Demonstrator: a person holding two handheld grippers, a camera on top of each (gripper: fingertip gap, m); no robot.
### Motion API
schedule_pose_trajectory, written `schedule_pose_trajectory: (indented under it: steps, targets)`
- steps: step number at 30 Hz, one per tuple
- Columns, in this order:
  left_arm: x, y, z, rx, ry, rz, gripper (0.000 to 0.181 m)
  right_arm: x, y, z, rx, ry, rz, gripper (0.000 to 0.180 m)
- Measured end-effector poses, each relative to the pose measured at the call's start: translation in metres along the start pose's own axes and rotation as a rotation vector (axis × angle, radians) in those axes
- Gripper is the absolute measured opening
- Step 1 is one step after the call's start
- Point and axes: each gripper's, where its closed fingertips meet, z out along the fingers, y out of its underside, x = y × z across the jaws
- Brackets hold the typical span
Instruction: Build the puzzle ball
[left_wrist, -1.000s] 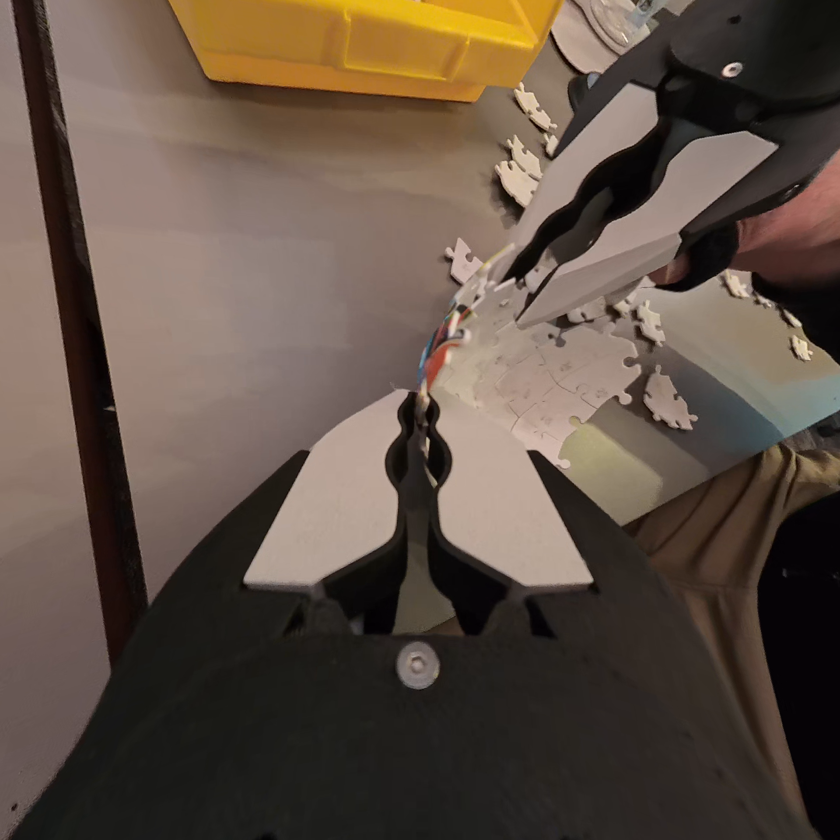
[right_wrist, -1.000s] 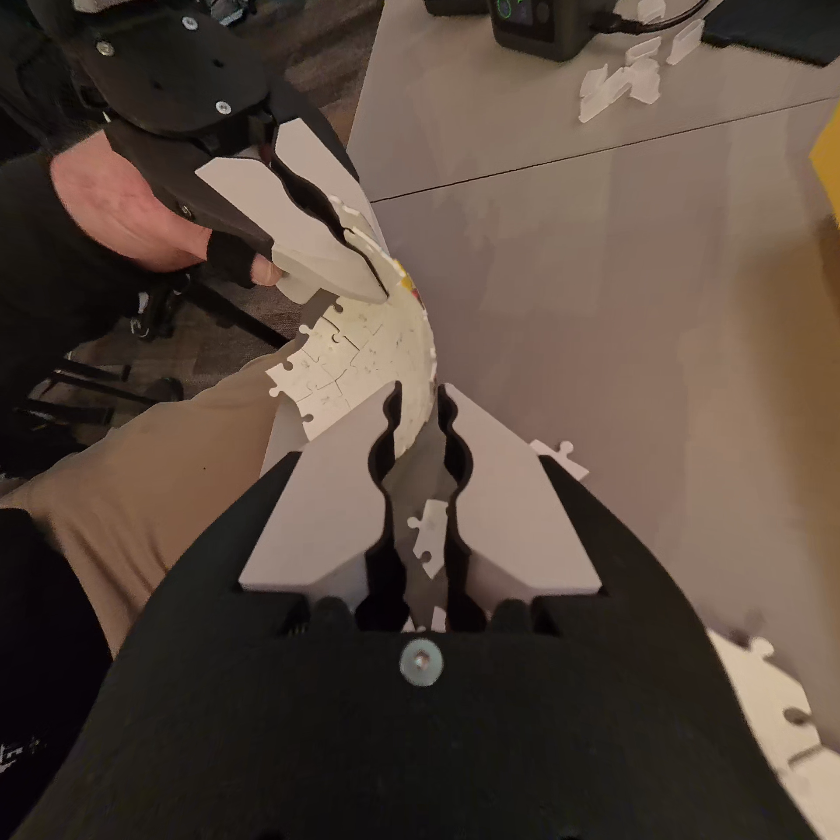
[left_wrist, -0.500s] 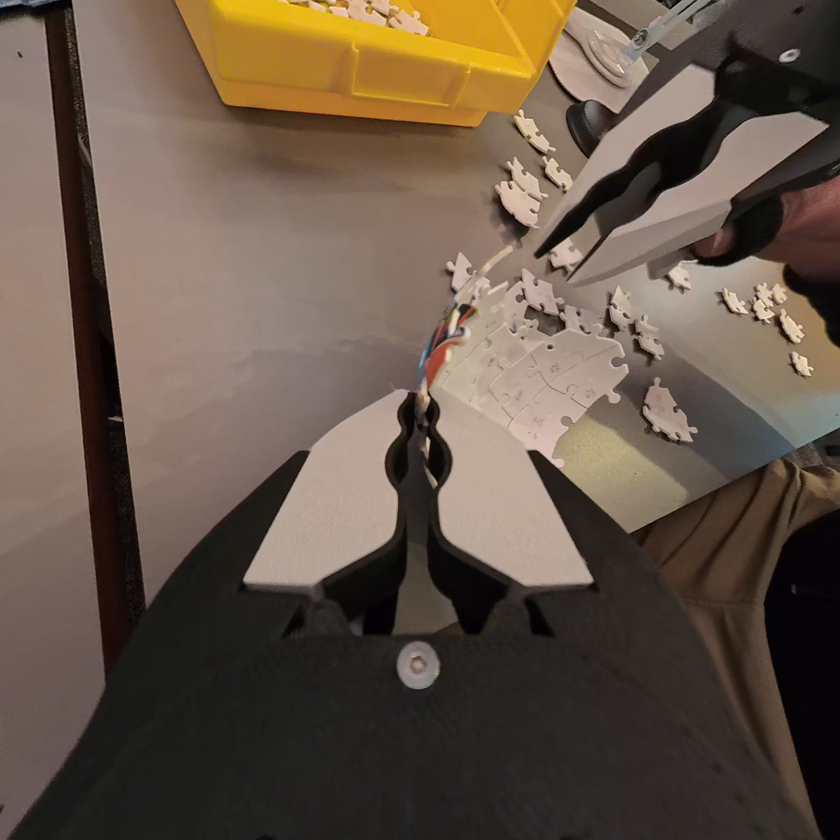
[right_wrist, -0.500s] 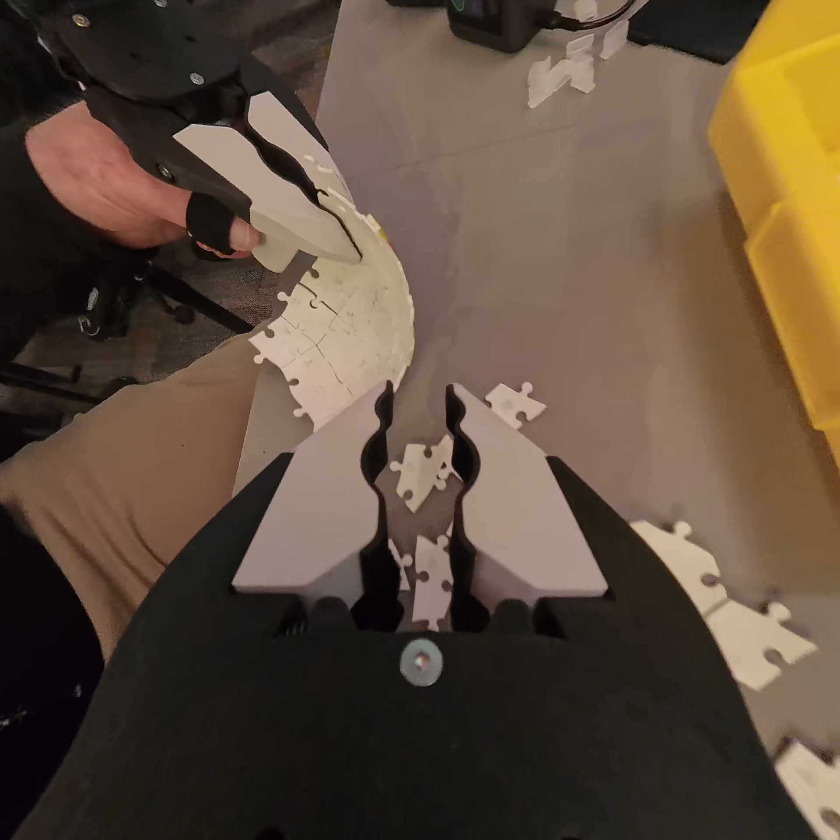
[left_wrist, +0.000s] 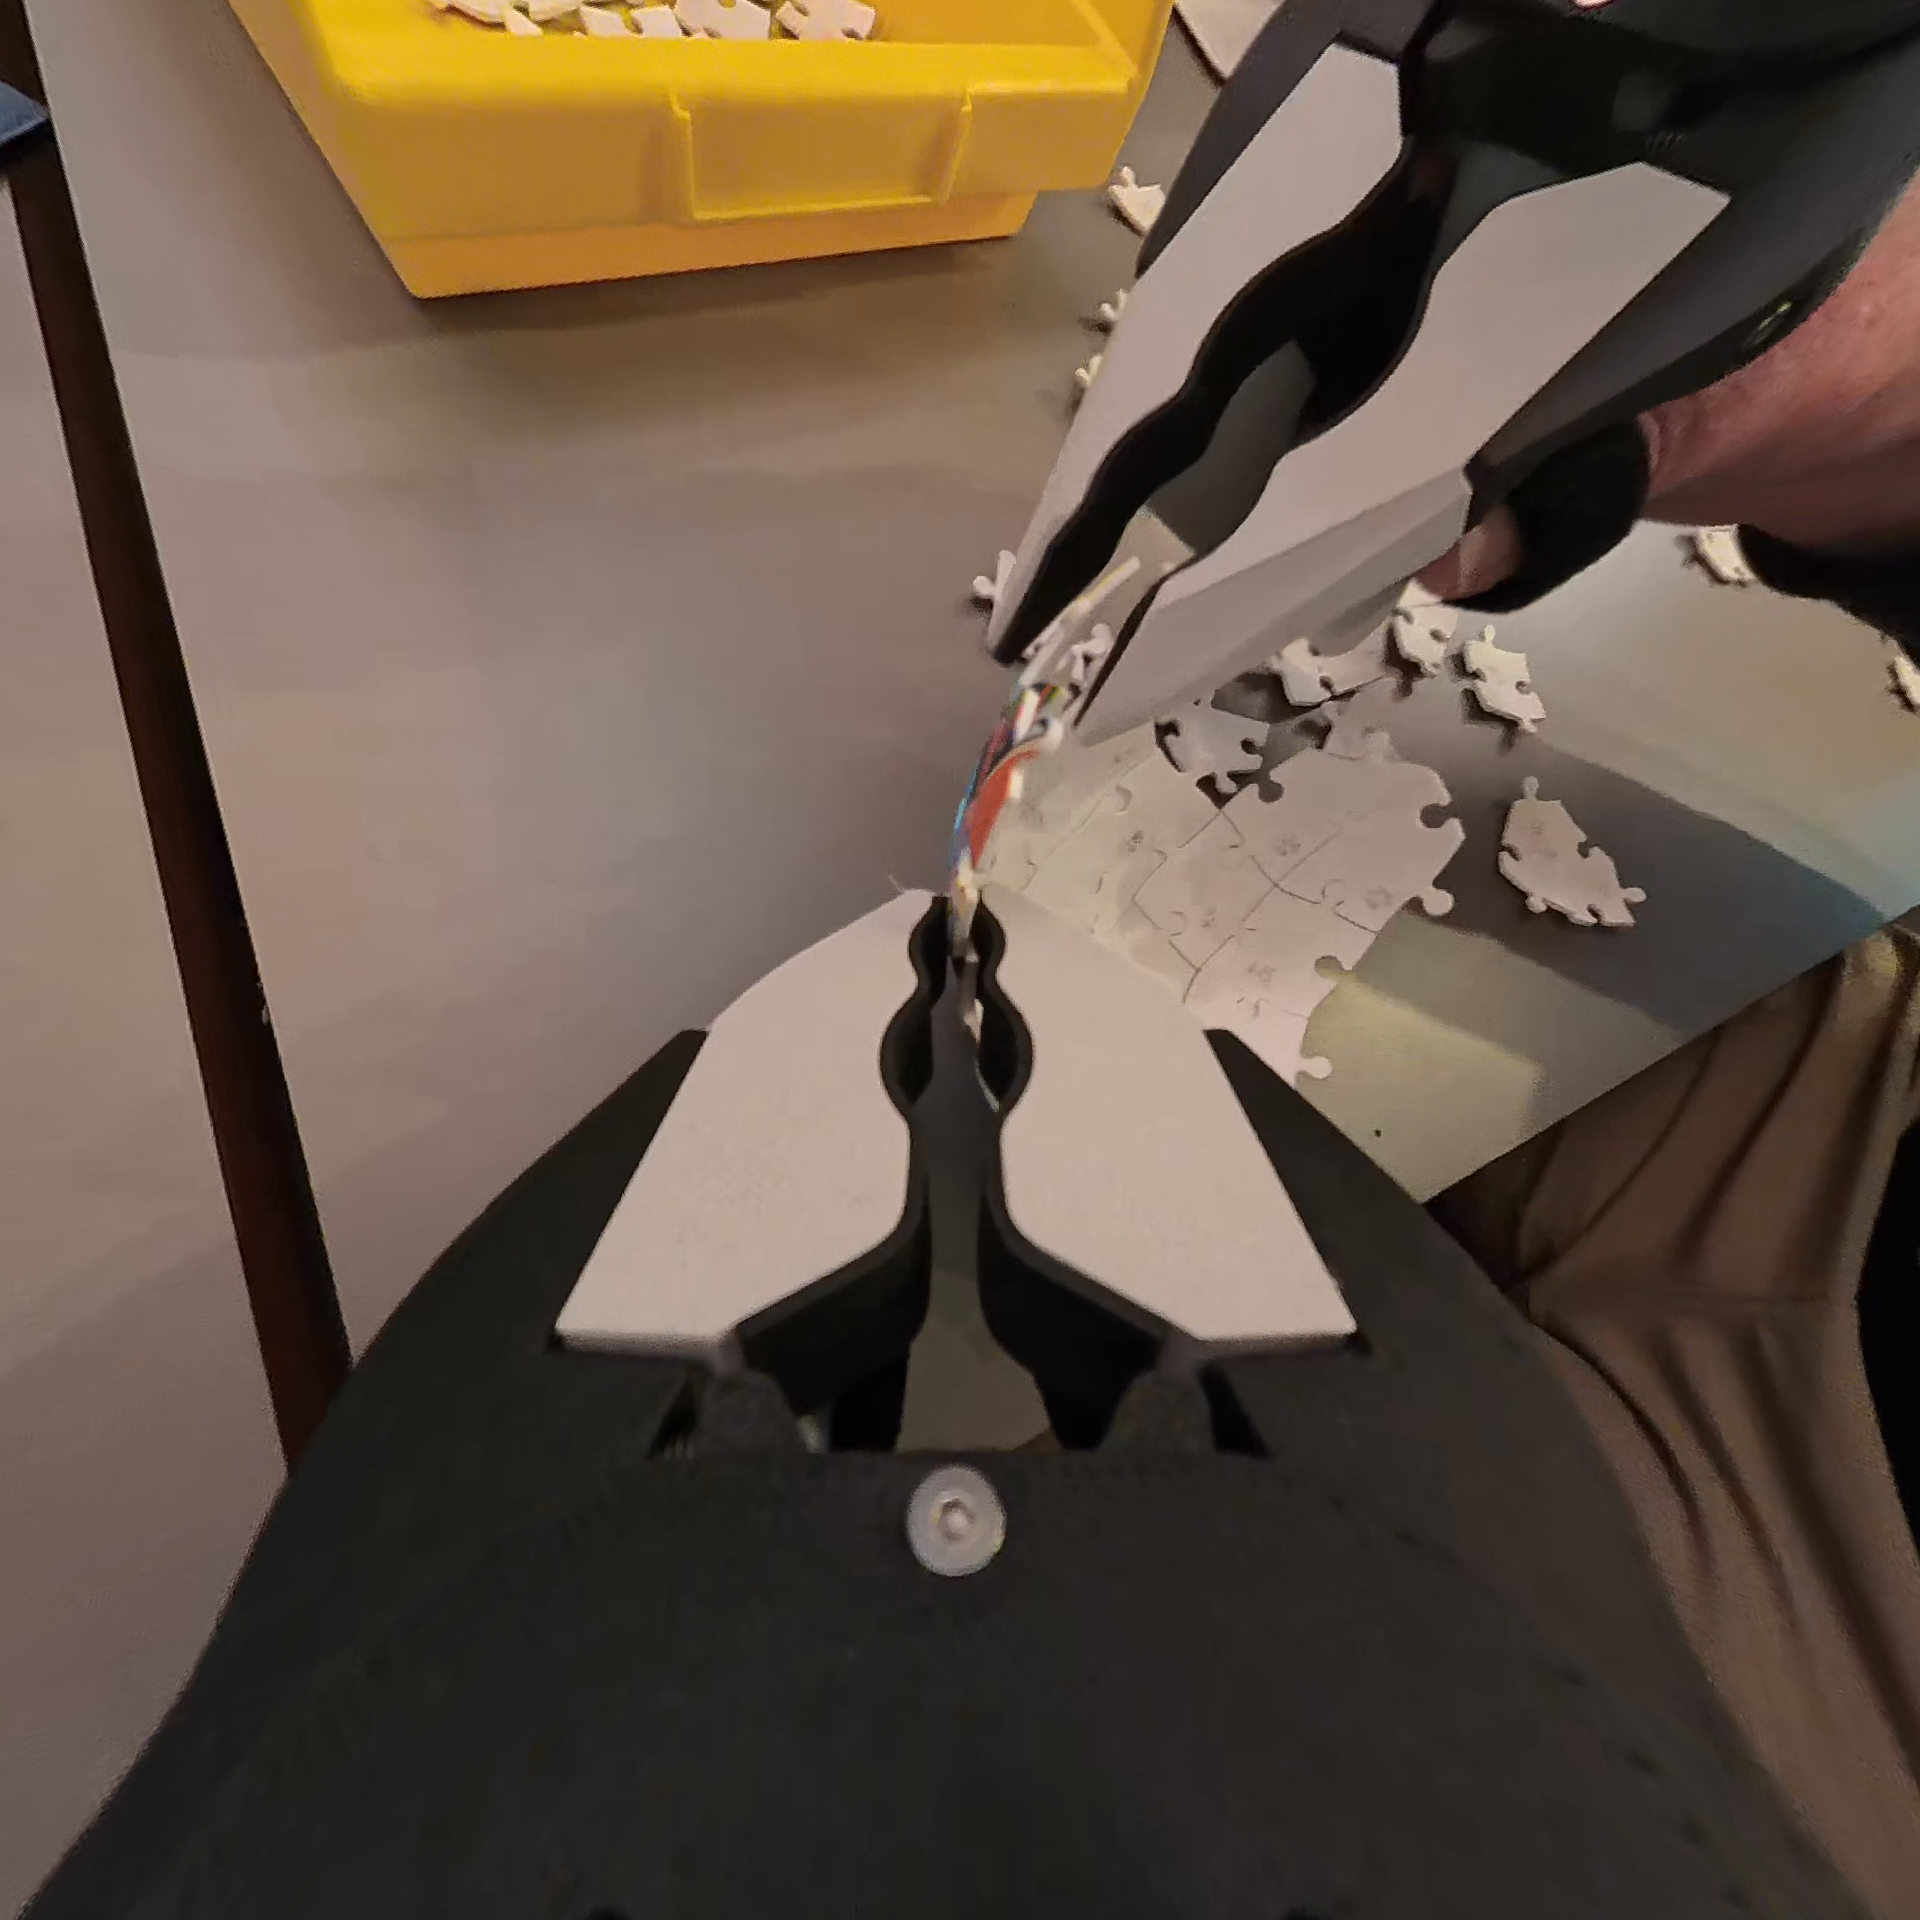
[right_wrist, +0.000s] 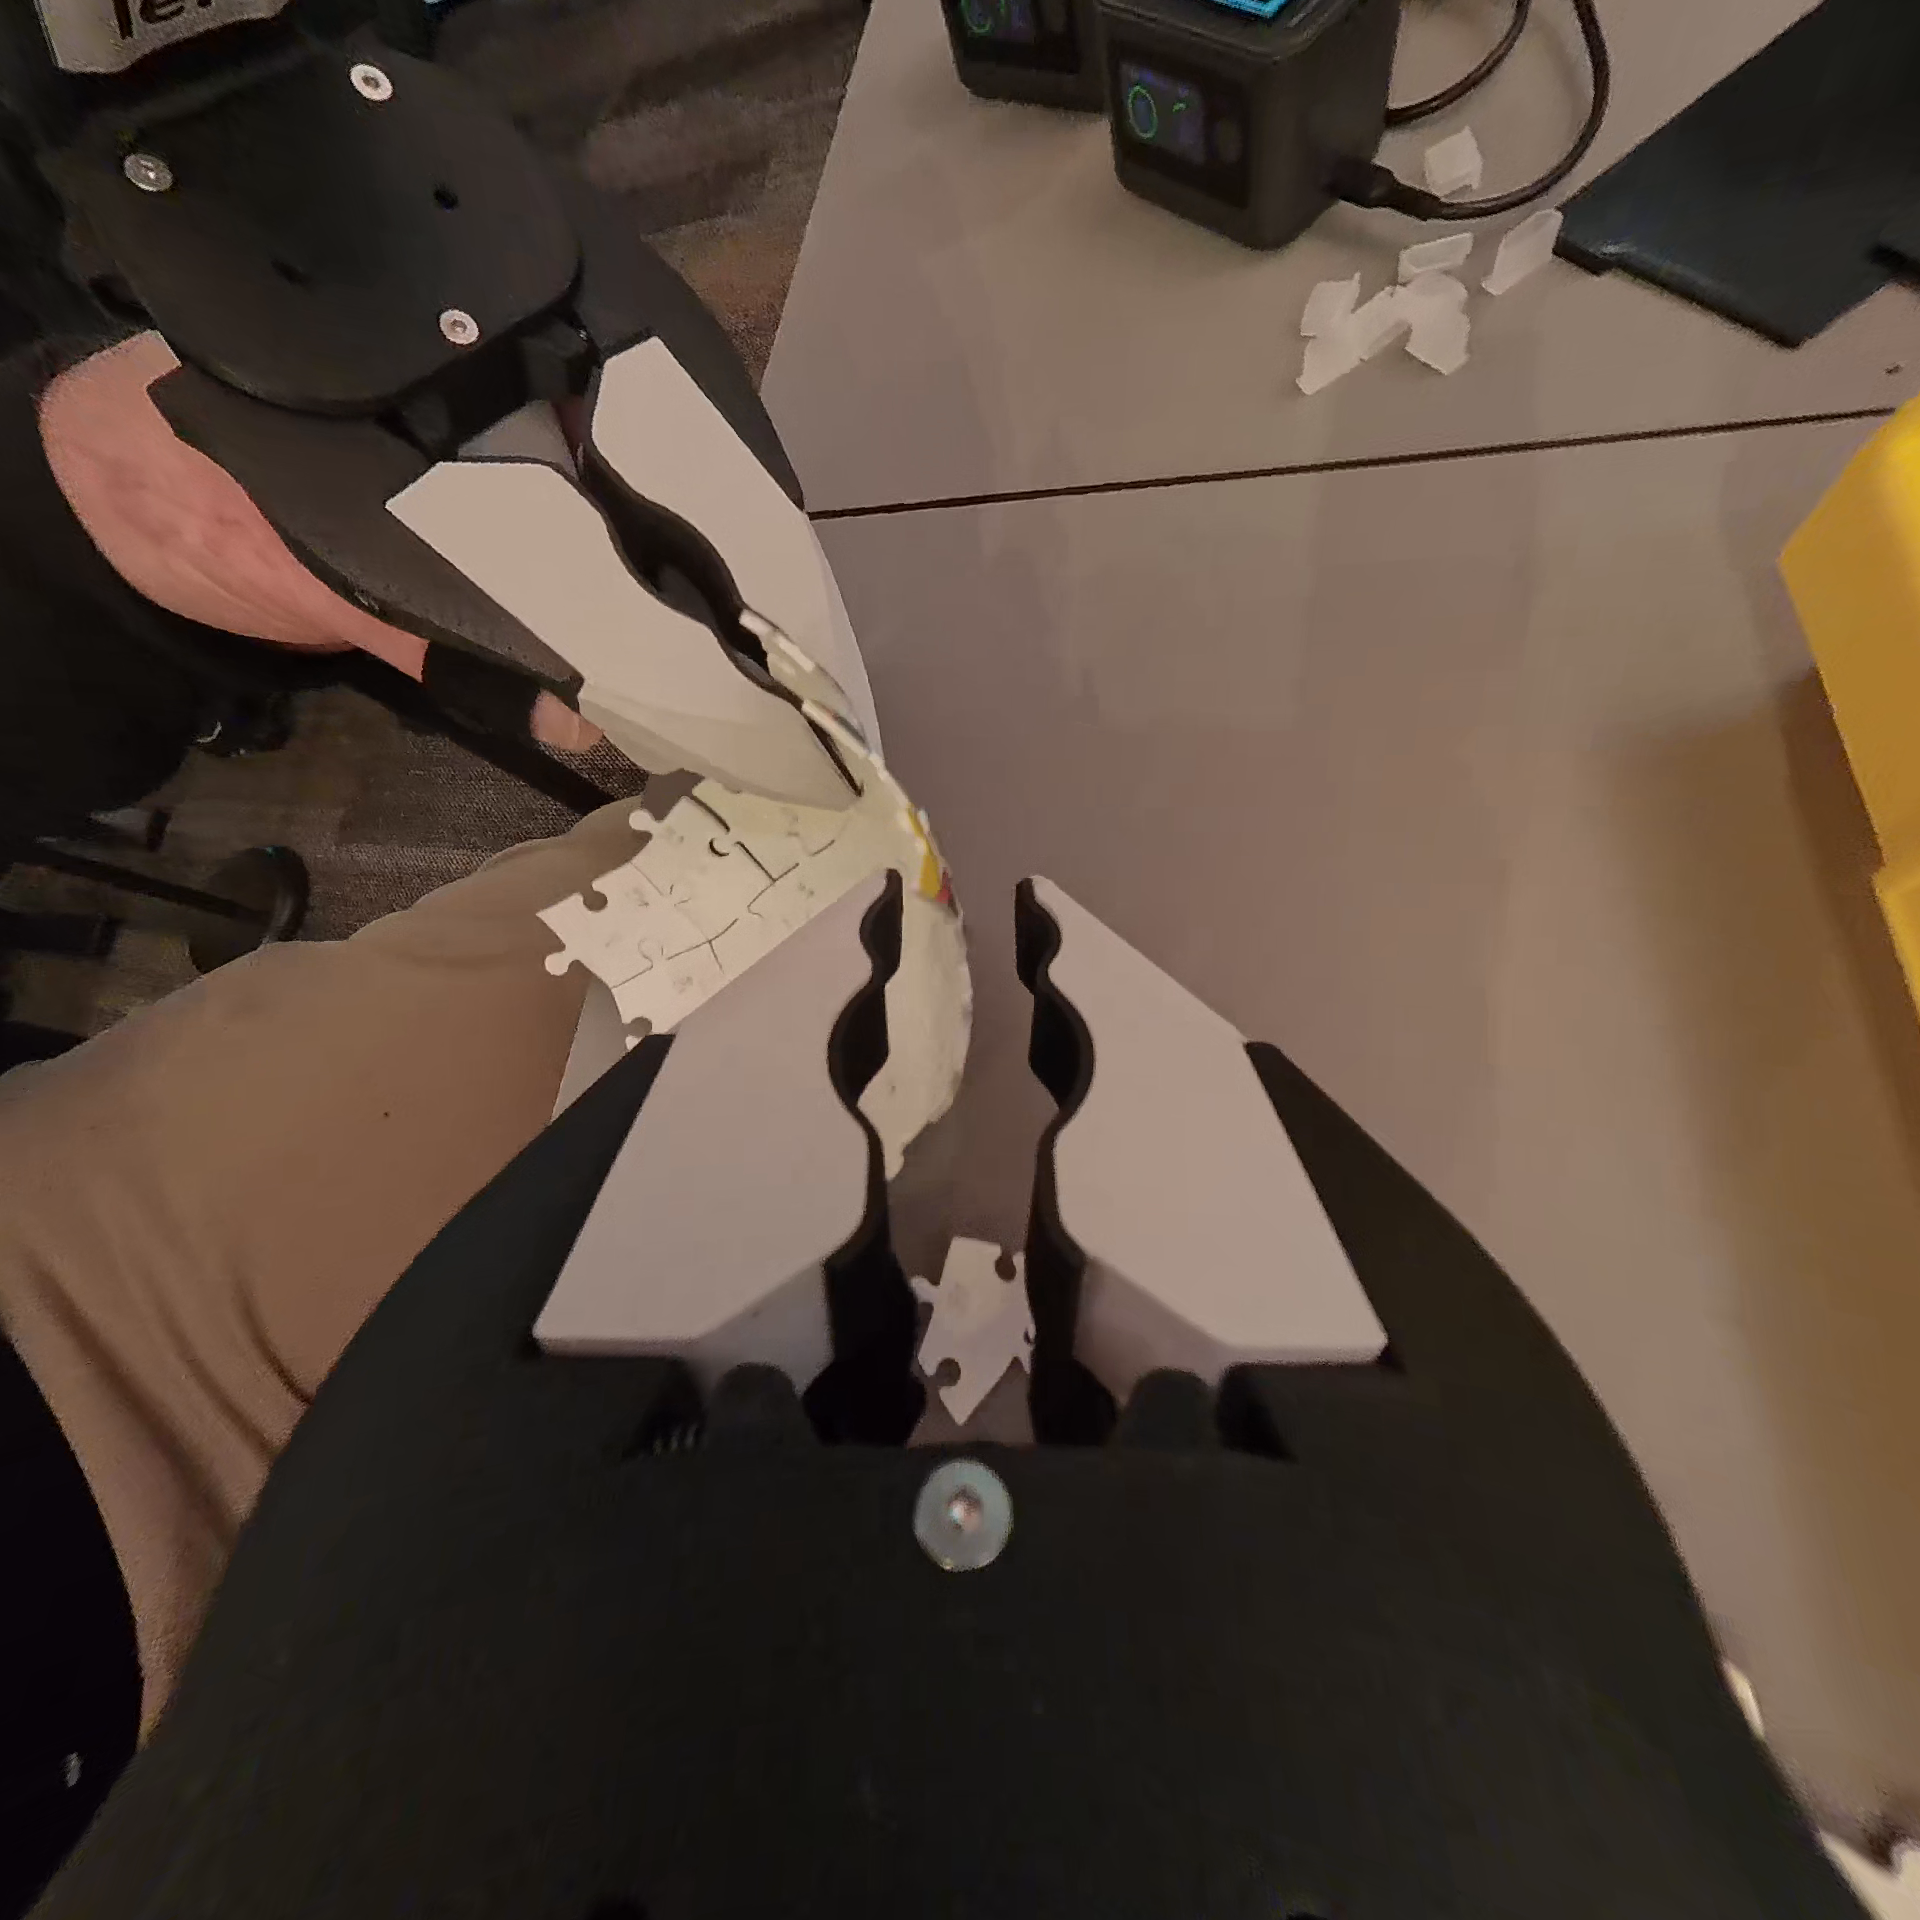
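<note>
Curved puzzle shell pinched in left tongs, seemingly straddled by parted right tongs.

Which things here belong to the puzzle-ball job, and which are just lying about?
Job:
- curved puzzle shell, held by left gripper
- right gripper, open
- loose pieces
- yellow bin of pieces

Lying about:
- black devices
- cable
- clear plastic bits

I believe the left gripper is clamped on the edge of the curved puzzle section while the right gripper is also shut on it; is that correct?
Not quite. The left gripper is indeed clamped on the edge of the curved puzzle section, but the right gripper is open: the right wrist view shows its fingers apart, straddling the section's rim without pinching it.
</note>
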Motion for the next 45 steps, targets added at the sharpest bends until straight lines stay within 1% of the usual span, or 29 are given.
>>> schedule_pose_trajectory:
  steps: [9, 18, 23, 28, 31, 34, 38, 41, 45]
  targets:
    - [0.005, 0.002, 0.002, -0.024, 0.013, 0.040, 0.003, -0.008, -0.008, 0.013, 0.020, -0.019, -0.023, 0.009]
    - [0.003, 0.004, 0.003, -0.056, -0.017, 0.087, 0.004, -0.009, -0.008, 0.016, 0.029, 0.001, -0.009, 0.008]
    - [0.003, 0.004, 0.002, -0.065, -0.038, 0.139, 0.004, -0.010, -0.009, 0.016, 0.029, -0.018, 0.030, 0.008]
    - [0.003, 0.002, 0.000, -0.063, -0.039, 0.178, 0.005, -0.012, -0.009, 0.015, 0.034, -0.027, 0.020, 0.007]
    - [0.004, -0.002, -0.001, -0.034, -0.022, 0.173, 0.012, -0.012, -0.009, 0.015, 0.032, -0.027, 0.012, 0.004]
    - [0.005, -0.007, -0.002, -0.016, -0.016, 0.189, 0.013, -0.013, -0.009, 0.016, 0.033, -0.031, 0.012, 0.004]
    - [0.005, -0.010, 0.000, -0.007, -0.018, 0.202, 0.011, -0.013, -0.009, 0.016, 0.029, -0.034, 0.013, 0.004]
    - [0.003, -0.012, 0.000, -0.003, -0.026, 0.209, 0.004, -0.013, -0.009, 0.016, 0.031, -0.034, 0.014, 0.005]
    - [0.004, -0.014, 0.001, 0.023, -0.011, 0.197, 0.003, -0.012, -0.010, 0.014, 0.036, -0.031, 0.017, 0.006]
